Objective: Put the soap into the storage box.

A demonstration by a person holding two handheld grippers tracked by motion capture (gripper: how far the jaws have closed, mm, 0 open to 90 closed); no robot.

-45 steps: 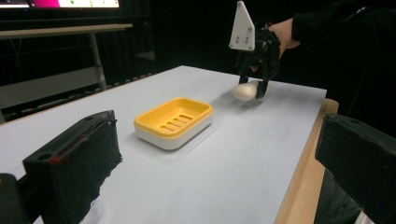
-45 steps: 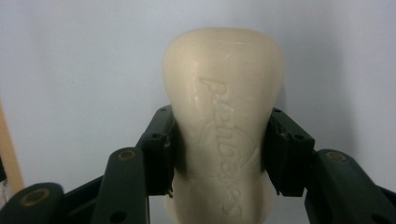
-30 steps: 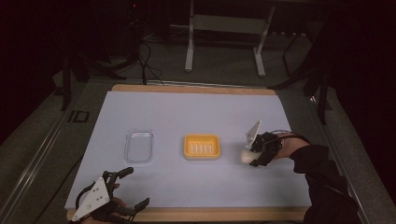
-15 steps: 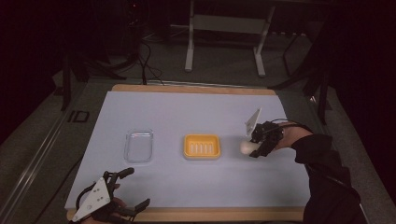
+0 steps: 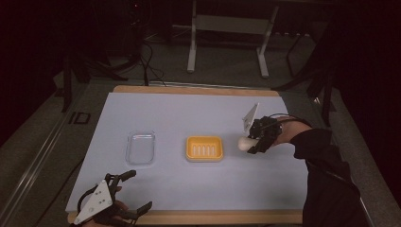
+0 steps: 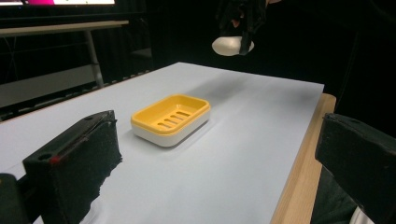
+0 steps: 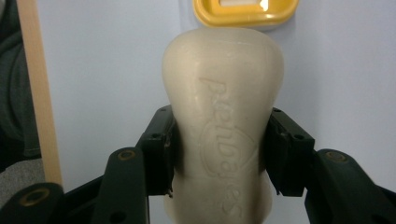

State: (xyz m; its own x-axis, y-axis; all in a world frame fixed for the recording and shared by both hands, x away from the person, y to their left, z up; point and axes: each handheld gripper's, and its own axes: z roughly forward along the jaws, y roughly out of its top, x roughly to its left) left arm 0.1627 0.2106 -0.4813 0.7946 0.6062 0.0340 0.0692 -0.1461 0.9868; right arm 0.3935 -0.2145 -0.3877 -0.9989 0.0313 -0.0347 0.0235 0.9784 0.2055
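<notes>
A cream bar of soap with embossed lettering sits clamped between the pads of my right gripper. In the high view that gripper holds the soap in the air just right of the yellow soap dish, which rests mid-table. The left gripper view shows the dish ahead and the soap raised beyond it. My left gripper stays at the table's near left edge, jaws wide apart and empty.
A clear plastic lid or tray lies left of the dish on the pale blue mat. A wooden table edge runs along the near side. Dark stands and cables fill the floor beyond the table.
My right gripper has lifted the soap off the mat and carried it up and slightly toward the dish. The left gripper has stayed put.
</notes>
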